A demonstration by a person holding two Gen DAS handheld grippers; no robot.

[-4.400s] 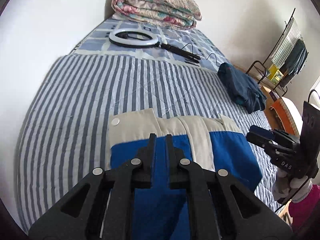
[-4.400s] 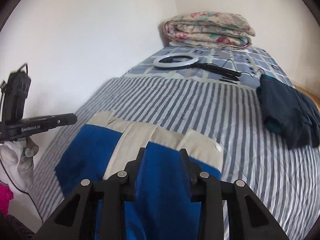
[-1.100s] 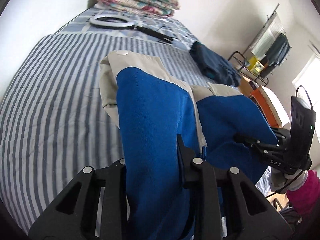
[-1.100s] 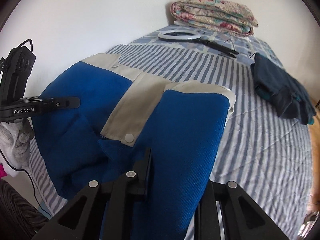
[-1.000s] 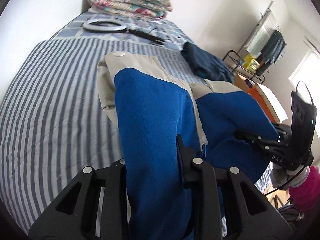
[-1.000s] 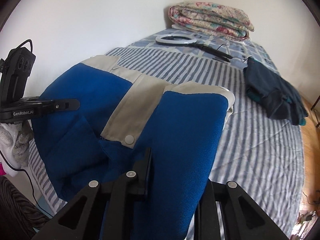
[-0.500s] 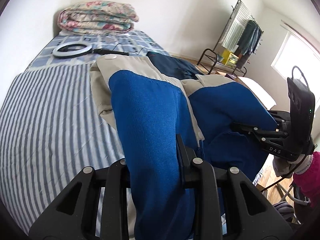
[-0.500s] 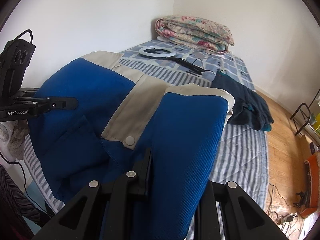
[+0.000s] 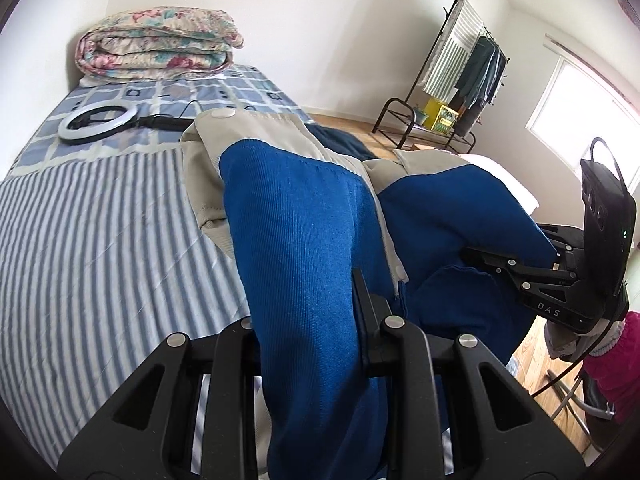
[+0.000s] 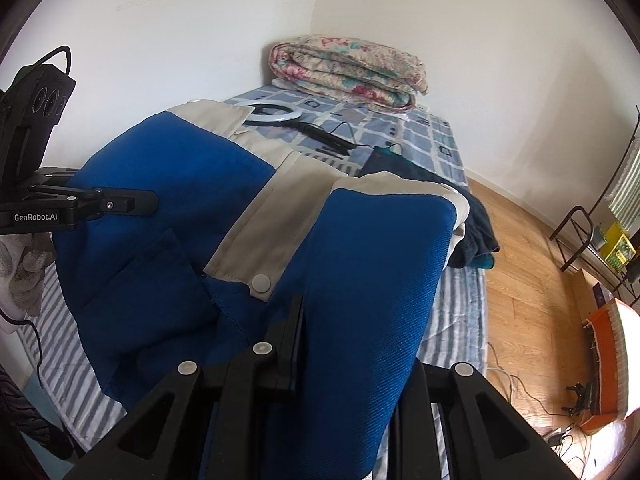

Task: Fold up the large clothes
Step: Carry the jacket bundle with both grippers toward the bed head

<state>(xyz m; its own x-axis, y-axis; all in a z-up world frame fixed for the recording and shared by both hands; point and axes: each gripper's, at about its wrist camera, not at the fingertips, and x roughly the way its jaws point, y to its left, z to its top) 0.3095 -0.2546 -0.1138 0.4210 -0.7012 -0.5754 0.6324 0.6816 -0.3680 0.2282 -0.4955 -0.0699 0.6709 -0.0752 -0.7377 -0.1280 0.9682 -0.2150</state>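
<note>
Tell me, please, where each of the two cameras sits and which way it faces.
Left wrist: on the left gripper, looking along its fingers over the blue garment toward the bed; the right gripper shows.
Right wrist: on the right gripper, facing the bed's far corner; the left gripper shows.
Shared: garment, ring light, folded quilt.

- jacket (image 9: 304,240): showing royal blue with beige bands
- bedspread (image 9: 100,220): running blue-and-white stripes
- quilt (image 10: 348,68): showing pink-teal florals
- grippers: looking black
- floor (image 10: 528,280): showing orange-brown wood
</note>
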